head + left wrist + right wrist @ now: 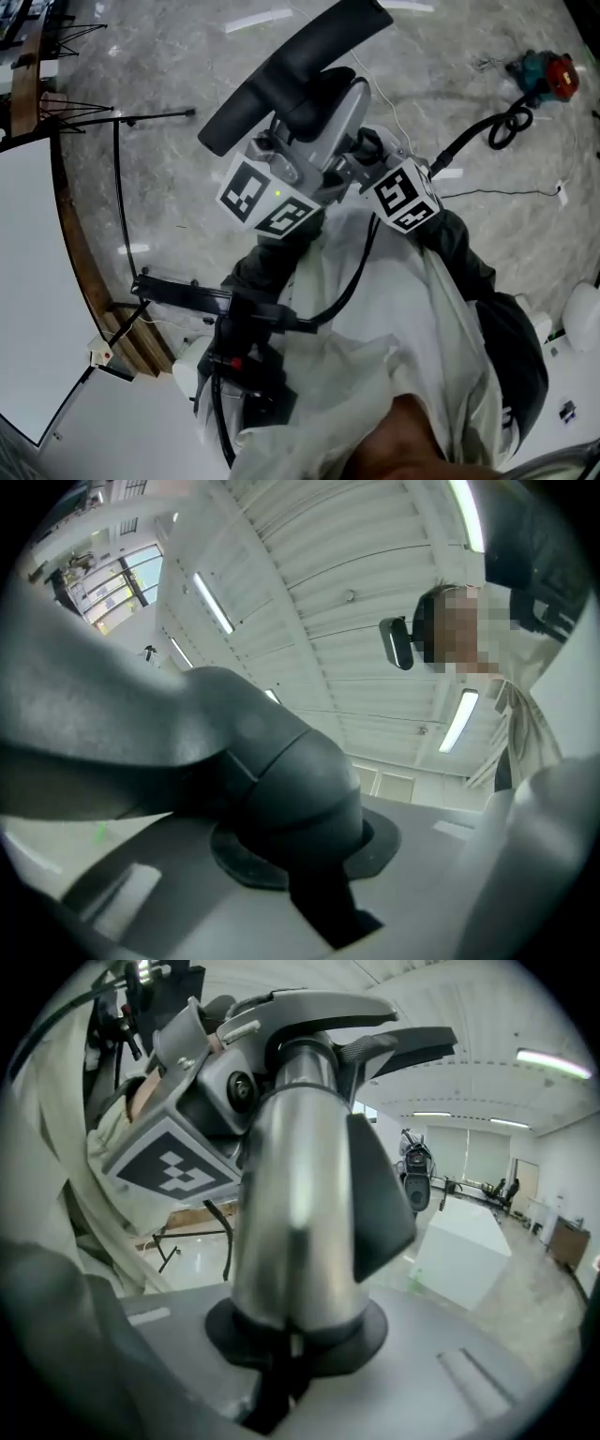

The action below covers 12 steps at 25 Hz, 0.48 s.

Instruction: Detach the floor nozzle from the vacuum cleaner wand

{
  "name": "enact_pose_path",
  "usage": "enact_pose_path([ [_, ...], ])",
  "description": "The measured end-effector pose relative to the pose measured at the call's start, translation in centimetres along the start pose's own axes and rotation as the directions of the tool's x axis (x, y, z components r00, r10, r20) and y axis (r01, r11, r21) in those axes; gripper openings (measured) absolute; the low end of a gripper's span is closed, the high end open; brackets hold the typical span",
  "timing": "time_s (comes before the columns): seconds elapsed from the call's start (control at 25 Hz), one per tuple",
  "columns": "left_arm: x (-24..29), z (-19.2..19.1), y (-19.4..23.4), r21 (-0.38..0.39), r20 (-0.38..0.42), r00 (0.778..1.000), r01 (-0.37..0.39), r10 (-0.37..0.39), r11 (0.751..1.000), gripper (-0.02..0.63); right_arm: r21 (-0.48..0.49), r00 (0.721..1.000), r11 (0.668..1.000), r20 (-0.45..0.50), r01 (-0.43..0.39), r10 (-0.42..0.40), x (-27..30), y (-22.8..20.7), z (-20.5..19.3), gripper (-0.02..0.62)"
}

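Matte black rounded nozzle neck (281, 780) sits clamped in left gripper (309, 869); smooth, shiny cylindrical silver wand (295, 1194) clamped in right gripper (291, 1340).

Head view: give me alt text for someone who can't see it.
Seen from above, the left gripper and right gripper clamp where a black floor nozzle joins the grey wand, held up over a marble floor. The person's pale clothing fills the bottom.
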<state>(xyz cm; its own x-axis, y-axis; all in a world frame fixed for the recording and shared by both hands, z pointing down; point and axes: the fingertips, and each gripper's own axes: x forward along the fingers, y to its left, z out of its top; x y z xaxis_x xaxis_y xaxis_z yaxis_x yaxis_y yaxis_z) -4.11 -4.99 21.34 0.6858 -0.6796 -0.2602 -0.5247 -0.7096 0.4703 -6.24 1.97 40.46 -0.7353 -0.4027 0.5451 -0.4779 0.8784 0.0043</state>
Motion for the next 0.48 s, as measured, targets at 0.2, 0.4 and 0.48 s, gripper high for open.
enact_pose_path([
  [0.2,-1.3,0.0,-6.0,0.017,0.027,0.894,0.448,-0.448,0.894,0.077,-0.070,0.925,0.924,0.034,-0.375,0.378,-2.4,3.5,-0.3,0.040],
  [0.4,-2.4,-1.0,-8.1,-0.017,0.023,0.762,0.647,-0.647,0.762,0.075,-0.044,0.801,0.800,0.001,-0.599,0.599,-4.5,5.4,-1.3,0.040],
  [0.48,-1.3,-0.6,-6.7,-0.031,0.052,0.824,0.567,-0.565,0.823,0.075,-0.011,0.856,0.856,0.015,-0.517,0.518,-3.6,4.5,-1.2,0.038],
])
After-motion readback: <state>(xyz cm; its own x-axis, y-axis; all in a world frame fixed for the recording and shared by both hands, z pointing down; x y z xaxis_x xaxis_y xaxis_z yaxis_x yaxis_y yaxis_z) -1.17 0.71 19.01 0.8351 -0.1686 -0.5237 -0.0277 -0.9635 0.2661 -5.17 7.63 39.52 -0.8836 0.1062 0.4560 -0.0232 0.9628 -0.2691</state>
